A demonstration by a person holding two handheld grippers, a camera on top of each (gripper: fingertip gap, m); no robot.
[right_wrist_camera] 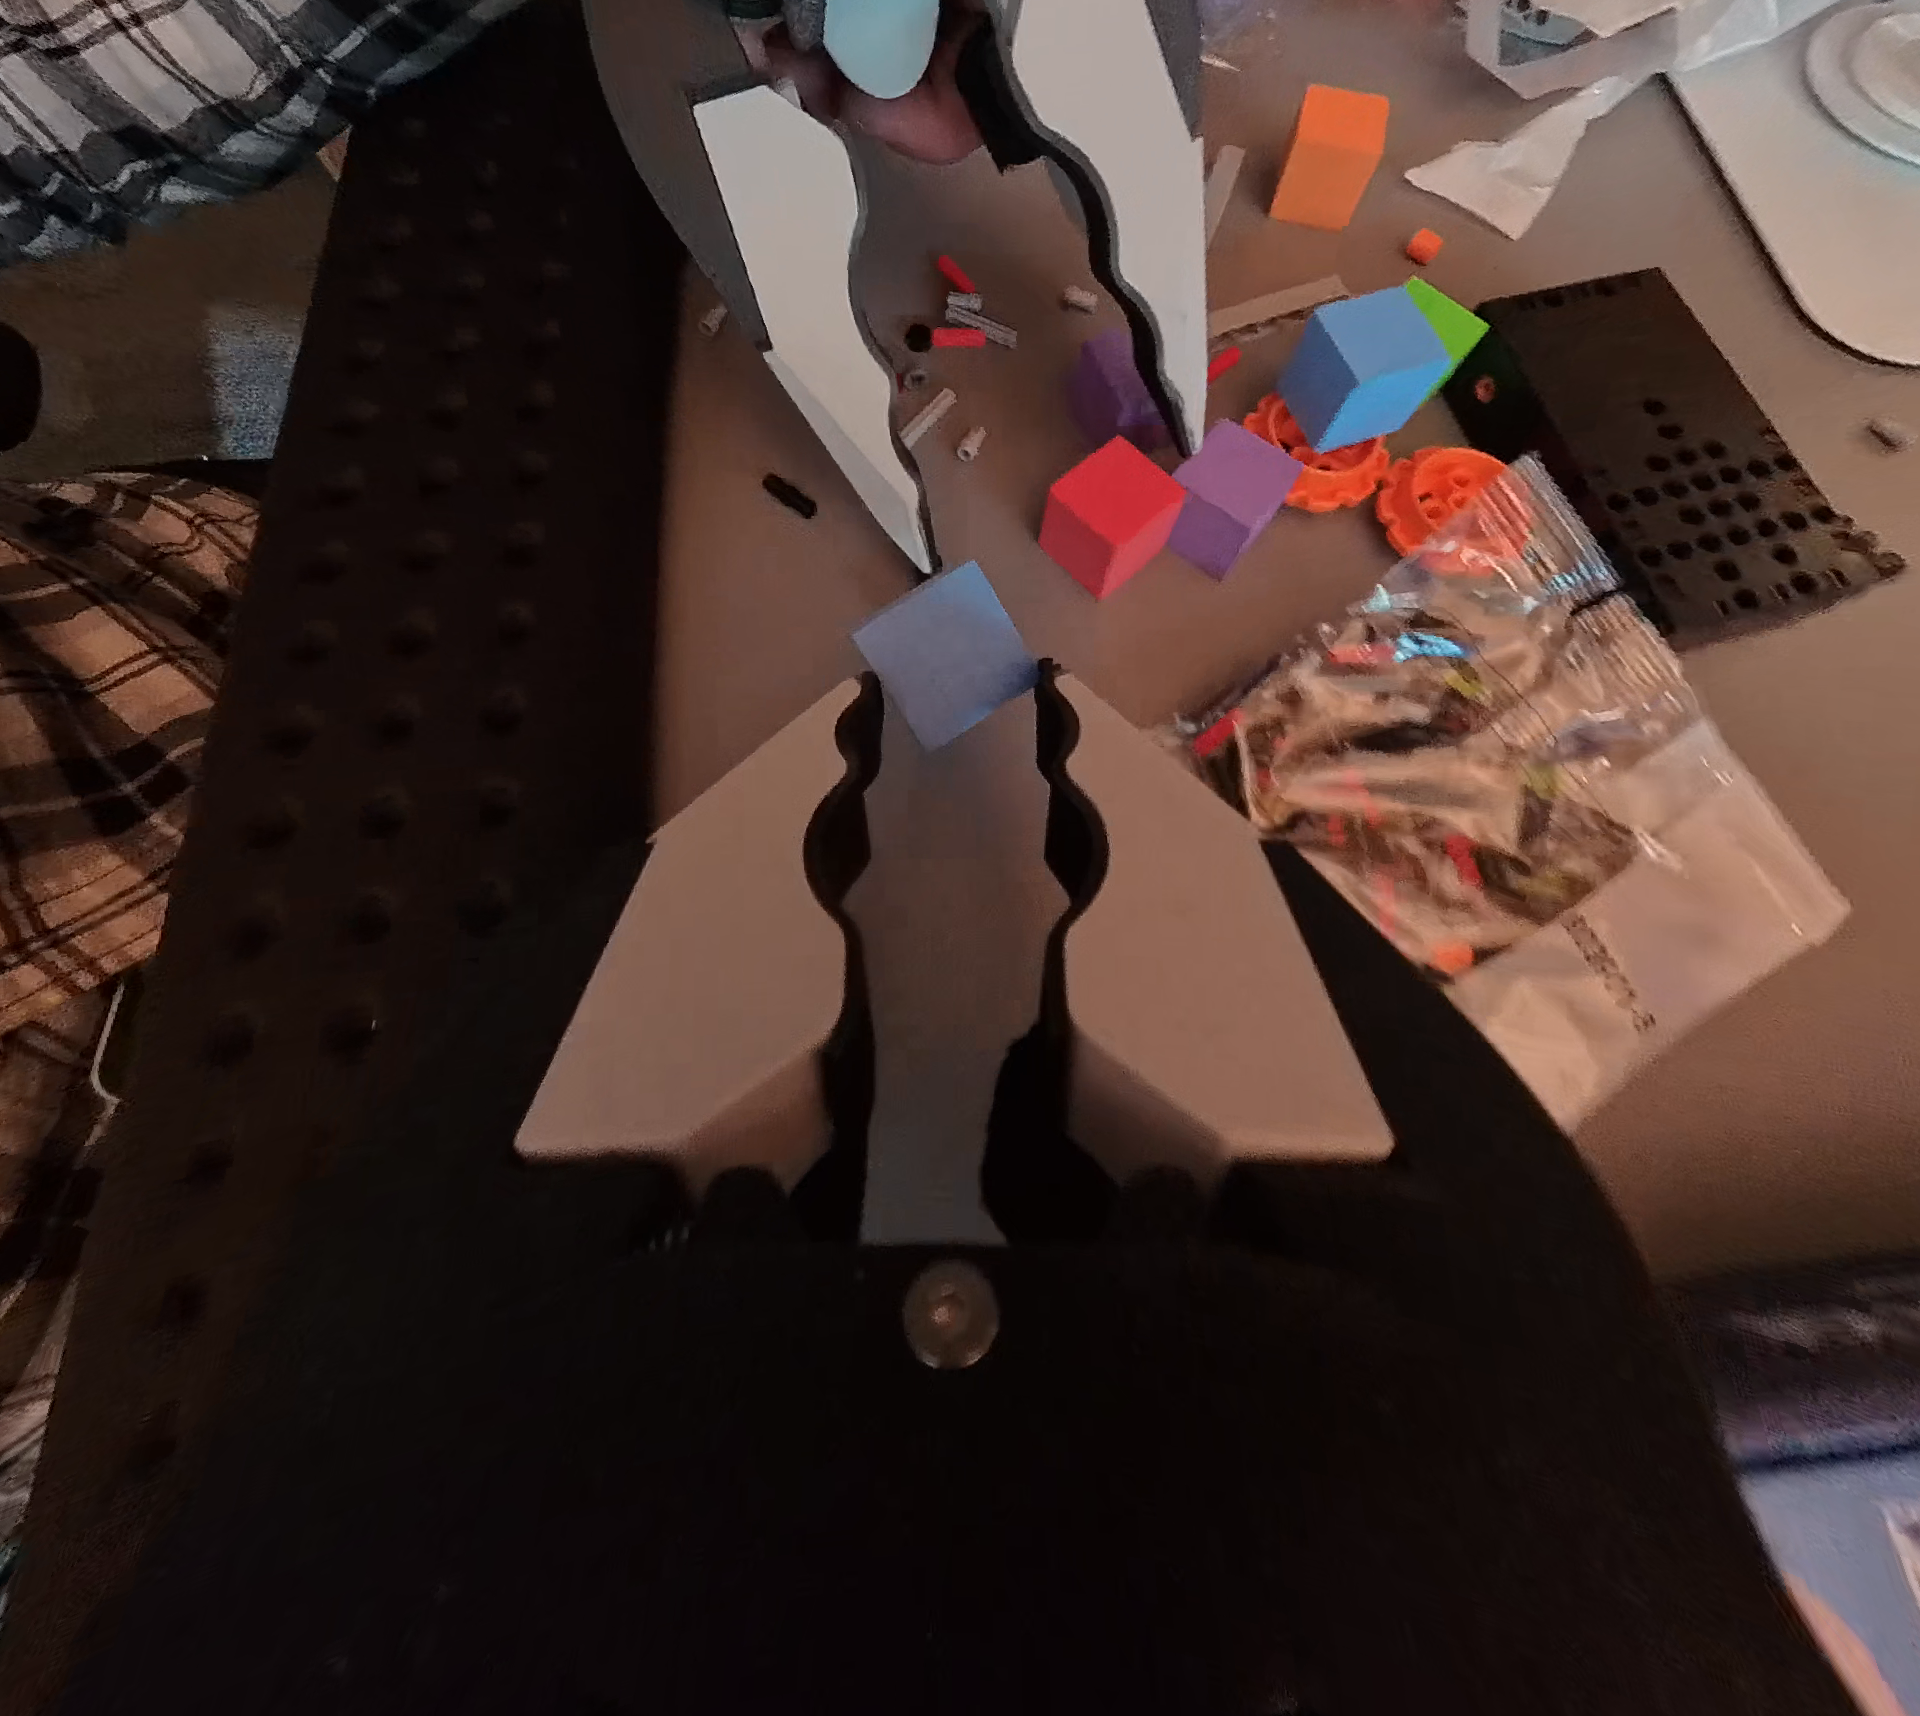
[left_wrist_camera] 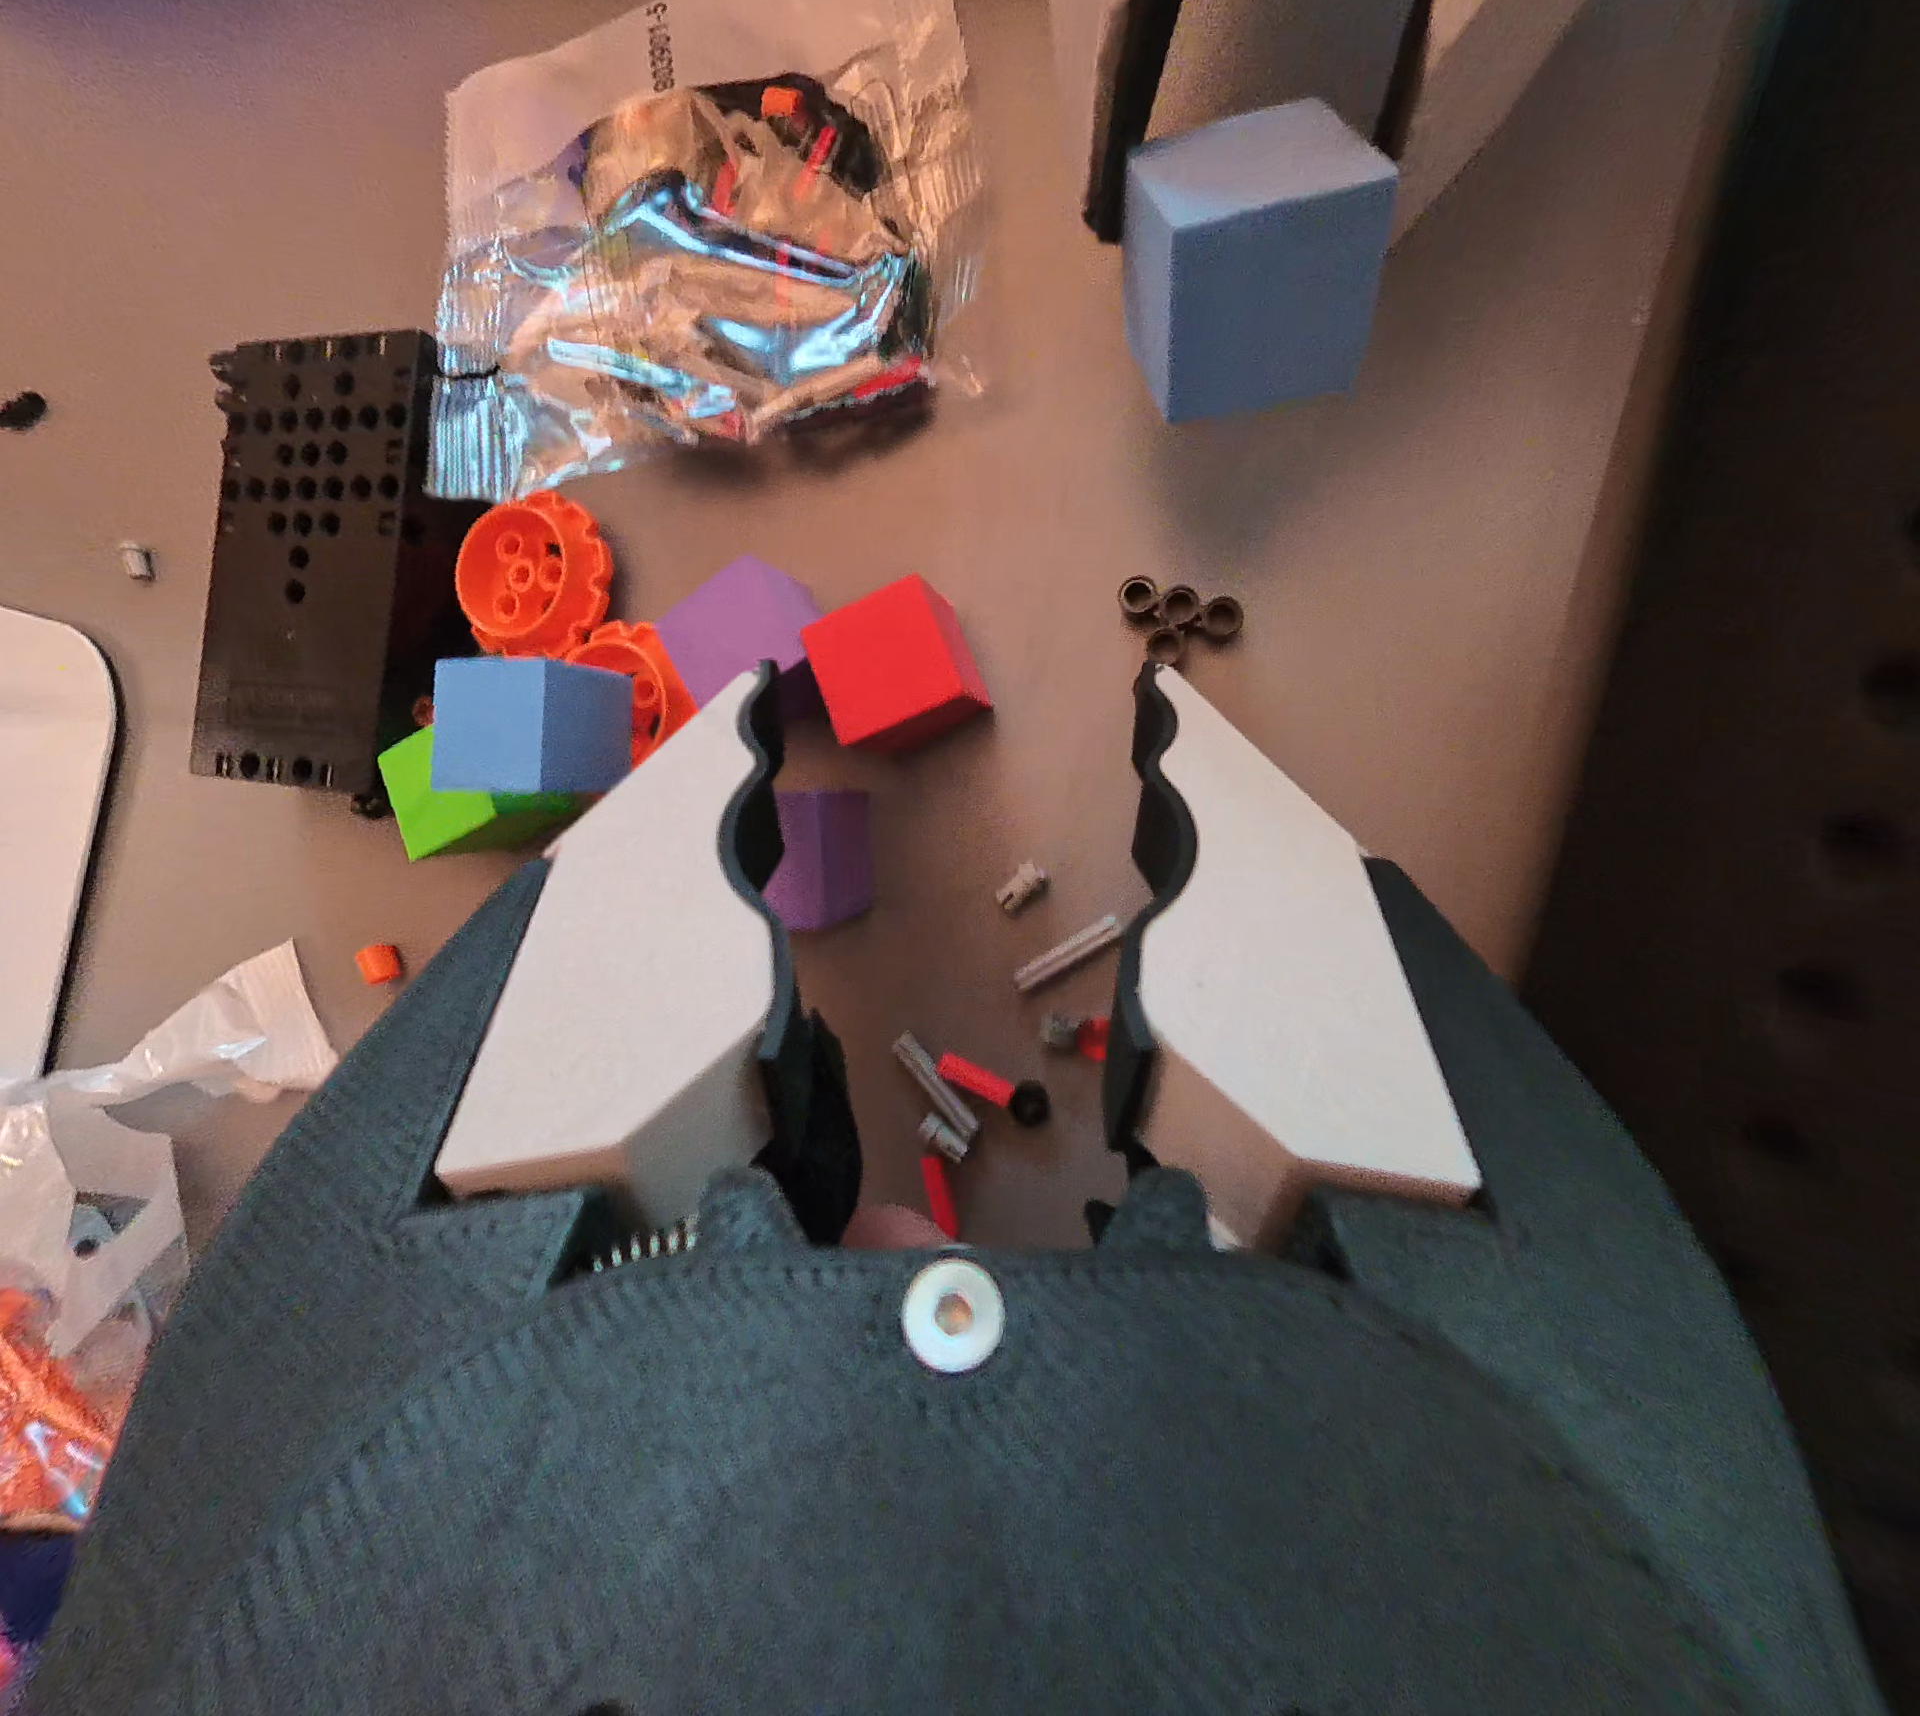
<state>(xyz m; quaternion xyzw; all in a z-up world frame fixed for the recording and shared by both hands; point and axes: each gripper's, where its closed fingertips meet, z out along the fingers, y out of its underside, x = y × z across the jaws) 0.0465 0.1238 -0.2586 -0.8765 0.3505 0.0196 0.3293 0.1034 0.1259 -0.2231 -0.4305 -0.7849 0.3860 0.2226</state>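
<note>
My right gripper (right_wrist_camera: 951, 679) pinches a pale-blue foam cube (right_wrist_camera: 943, 653) by its tips, aloft over the brown table (right_wrist_camera: 1039, 627); left gripper (left_wrist_camera: 956, 679) gapes empty. I judge that corner grip could slip.

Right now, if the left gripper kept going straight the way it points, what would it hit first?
The left gripper is open and empty. Straight ahead between its fingers lies bare table, with the red cube just left of that line and the dark ring piece just right. Depth is unclear, so probably the table.

Red cube (left_wrist_camera: 894, 660), purple cube (left_wrist_camera: 740, 627), orange wheels (left_wrist_camera: 530, 570), black perforated plate (left_wrist_camera: 312, 554)
</note>
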